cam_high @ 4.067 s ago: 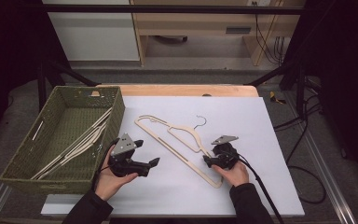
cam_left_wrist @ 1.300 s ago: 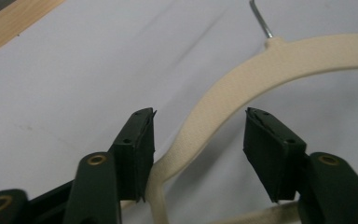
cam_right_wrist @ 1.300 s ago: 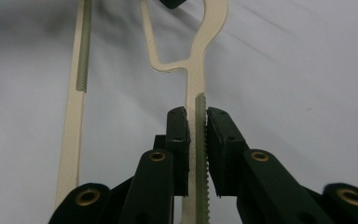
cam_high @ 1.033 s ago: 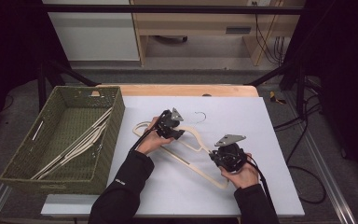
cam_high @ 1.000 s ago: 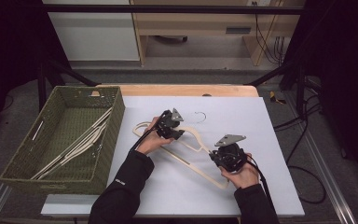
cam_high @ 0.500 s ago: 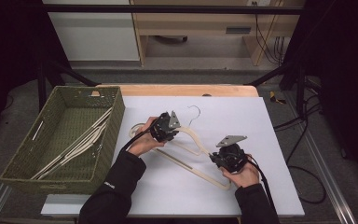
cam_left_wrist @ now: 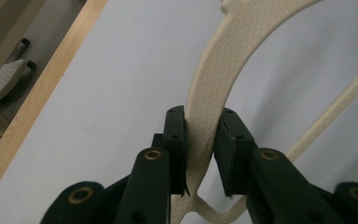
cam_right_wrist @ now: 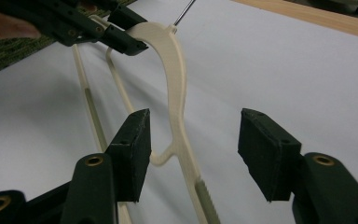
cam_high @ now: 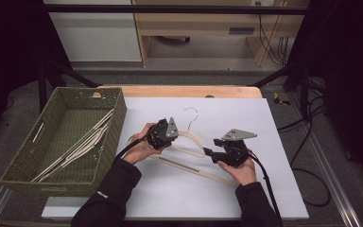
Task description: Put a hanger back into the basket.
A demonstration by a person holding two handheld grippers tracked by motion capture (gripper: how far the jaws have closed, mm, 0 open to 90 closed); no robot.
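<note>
On table point(cam_high: 274, 118): left gripper point(cam_left_wrist: 200, 135) has been closing, now clamped on cream hanger point(cam_left_wrist: 214, 79); right gripper point(cam_right_wrist: 193, 149) just opened wide, hanger between jaws, untouched.

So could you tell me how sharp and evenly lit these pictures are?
High view: bright white table, near-black surroundings, slightly soft. Left gripper view: the hanger's ribbed texture is crisp between the jaws; background beyond the table edge blurs. Right gripper view: soft shadows cross the table; left gripper slightly soft.

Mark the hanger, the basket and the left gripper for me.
hanger point(cam_left_wrist: 209, 88), left gripper view, its curved shoulder above the pads
basket point(cam_high: 116, 124), high view, its right wall
left gripper point(cam_left_wrist: 200, 140), left gripper view, between its fingertips, which clamp the hanger
</note>
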